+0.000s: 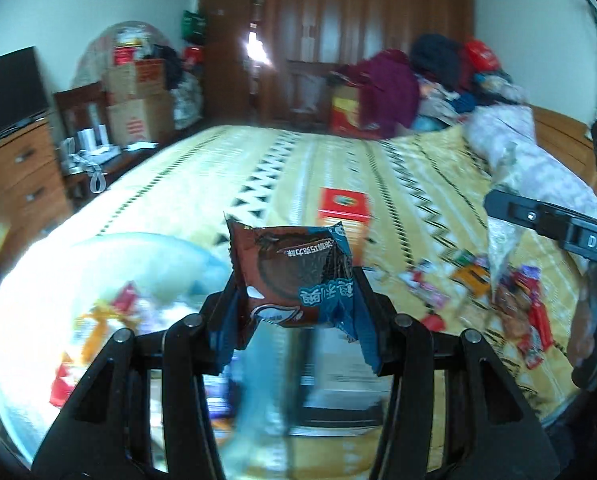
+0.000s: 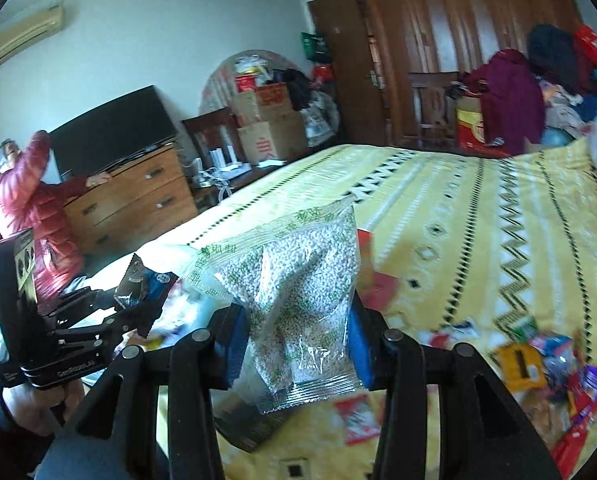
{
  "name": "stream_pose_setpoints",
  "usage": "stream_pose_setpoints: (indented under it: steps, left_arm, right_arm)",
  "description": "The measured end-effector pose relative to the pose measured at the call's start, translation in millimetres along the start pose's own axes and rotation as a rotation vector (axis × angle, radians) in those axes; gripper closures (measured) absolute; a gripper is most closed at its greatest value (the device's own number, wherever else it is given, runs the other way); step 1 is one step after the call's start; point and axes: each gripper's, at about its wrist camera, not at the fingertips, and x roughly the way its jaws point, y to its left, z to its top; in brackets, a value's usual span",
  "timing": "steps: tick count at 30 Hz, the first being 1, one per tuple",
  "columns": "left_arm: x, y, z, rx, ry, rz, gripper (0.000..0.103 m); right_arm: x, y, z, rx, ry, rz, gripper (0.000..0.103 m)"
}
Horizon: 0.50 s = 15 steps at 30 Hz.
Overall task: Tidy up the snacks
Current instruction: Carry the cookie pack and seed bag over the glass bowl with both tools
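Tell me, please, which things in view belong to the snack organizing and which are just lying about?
Job:
brown snack packet in left gripper
clear bag of white pellets in right gripper
loose snacks on the bed
red box

Lying about:
clothes pile
cardboard boxes
television

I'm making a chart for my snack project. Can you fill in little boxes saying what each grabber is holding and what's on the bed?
left gripper: shut on brown and blue snack packet
right gripper: shut on clear bag of small white pellets
bed cover: yellow, zigzag pattern
on the bed: red box, heap of loose snack packets
both packets: held up above the bed
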Motion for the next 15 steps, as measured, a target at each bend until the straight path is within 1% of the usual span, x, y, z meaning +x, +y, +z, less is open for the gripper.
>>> stream_pose_setpoints:
  steps: [3, 7, 11, 15]
  left_arm:
    - [-5.5, 37.0, -0.4, -0.048, -0.008, 0.080, 0.053]
    - [-9.3, 67.5, -6.2, -0.097, -0.006, 0.159, 0.053]
    - [-8.5, 84.6, -12.5, -0.124, -0.003, 0.199, 0.053]
    - [-10.8, 103.4, -17.0, -0.152, 0.000, 0.212, 0.053]
  right_arm:
    - [25.1, 40.8, 13.8, -0.034, 0.016, 0.060, 0.056]
    - [60.1, 95.7, 21.4, -0.084, 0.058, 0.135, 0.056]
    - [97.3, 147.6, 20.7, -0.139, 0.117, 0.192, 0.056]
    - [129.1, 182.4, 14.9, -0.163, 0.161, 0.230, 0.056]
